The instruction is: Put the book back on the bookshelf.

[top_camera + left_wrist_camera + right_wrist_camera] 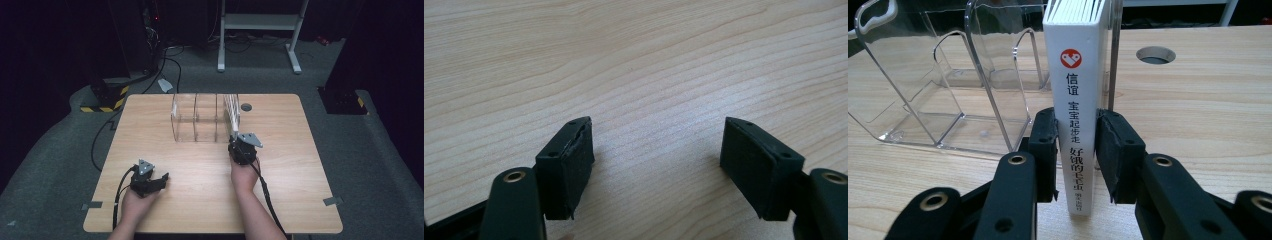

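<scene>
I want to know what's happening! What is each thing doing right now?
Book: upright, spine toward the right tongs, in the holder's end slot.
Clear holder: upright on the table, other slots empty.
Right tongs: shut on the book's spine.
Left tongs: open, holding nothing, low over the table.

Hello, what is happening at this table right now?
A person works with a tool in each hand. The right tool is shut on the spine of a white book, which stands upright in the rightmost compartment of a clear plastic rack. The left tool is open and holds nothing, low over the bare wooden table.
</scene>
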`<state>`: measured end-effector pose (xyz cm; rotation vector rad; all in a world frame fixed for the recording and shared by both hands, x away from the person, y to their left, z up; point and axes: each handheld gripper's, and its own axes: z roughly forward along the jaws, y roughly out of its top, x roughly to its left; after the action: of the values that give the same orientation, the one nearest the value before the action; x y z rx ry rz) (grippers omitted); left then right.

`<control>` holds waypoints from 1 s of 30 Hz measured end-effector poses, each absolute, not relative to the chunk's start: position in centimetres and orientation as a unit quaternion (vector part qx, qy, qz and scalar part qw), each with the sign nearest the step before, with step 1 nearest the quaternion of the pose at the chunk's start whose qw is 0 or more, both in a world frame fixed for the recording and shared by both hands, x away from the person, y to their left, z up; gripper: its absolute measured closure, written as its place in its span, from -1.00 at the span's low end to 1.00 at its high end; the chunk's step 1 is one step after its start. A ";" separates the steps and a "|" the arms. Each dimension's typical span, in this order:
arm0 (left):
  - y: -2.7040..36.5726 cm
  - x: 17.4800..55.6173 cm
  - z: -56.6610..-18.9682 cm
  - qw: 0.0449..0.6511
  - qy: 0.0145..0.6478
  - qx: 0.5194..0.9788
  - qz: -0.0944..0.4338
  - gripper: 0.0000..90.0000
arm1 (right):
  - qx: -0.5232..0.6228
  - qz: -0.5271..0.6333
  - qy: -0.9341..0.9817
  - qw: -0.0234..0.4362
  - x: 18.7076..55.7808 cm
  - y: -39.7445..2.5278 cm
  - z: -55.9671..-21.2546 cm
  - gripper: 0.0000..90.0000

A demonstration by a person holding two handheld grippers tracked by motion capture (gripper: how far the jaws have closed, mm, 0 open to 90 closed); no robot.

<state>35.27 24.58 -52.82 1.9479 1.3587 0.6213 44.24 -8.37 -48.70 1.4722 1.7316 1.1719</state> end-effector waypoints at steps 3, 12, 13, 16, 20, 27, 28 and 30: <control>24.6 35.3 -52.8 0.336 0.521 0.748 0.238 -0.35 | 0.552 0.437 0.649 0.289 44.3 -8.3 -48.7 0.56; 24.6 35.3 -52.8 0.337 0.521 0.747 0.238 -0.35 | 0.554 0.435 0.648 0.291 44.4 -8.1 -48.6 0.56; 24.6 35.3 -52.8 0.337 0.521 0.747 0.238 -0.35 | 0.554 0.435 0.648 0.291 44.4 -8.1 -48.6 0.56; 24.6 35.3 -52.8 0.337 0.521 0.747 0.238 -0.35 | 0.553 0.435 0.647 0.293 44.5 -8.2 -48.6 0.56; 24.6 35.3 -52.8 0.336 0.521 0.748 0.238 -0.35 | 0.553 0.436 0.647 0.293 44.4 -8.2 -48.5 0.43; 24.6 35.3 -52.8 0.337 0.521 0.747 0.239 -0.35 | 0.540 0.444 0.652 0.292 44.0 -8.5 -47.9 0.14; 24.6 35.3 -52.8 0.336 0.521 0.747 0.239 -0.35 | 0.538 0.449 0.654 0.285 43.8 -8.7 -47.8 0.07; 24.6 35.3 -52.8 0.336 0.521 0.748 0.238 -0.35 | 0.536 0.450 0.656 0.283 43.8 -8.8 -47.7 0.03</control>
<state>35.27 24.59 -52.82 1.9496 1.3581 0.6214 43.76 -8.79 -47.75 1.4360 1.7569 1.2041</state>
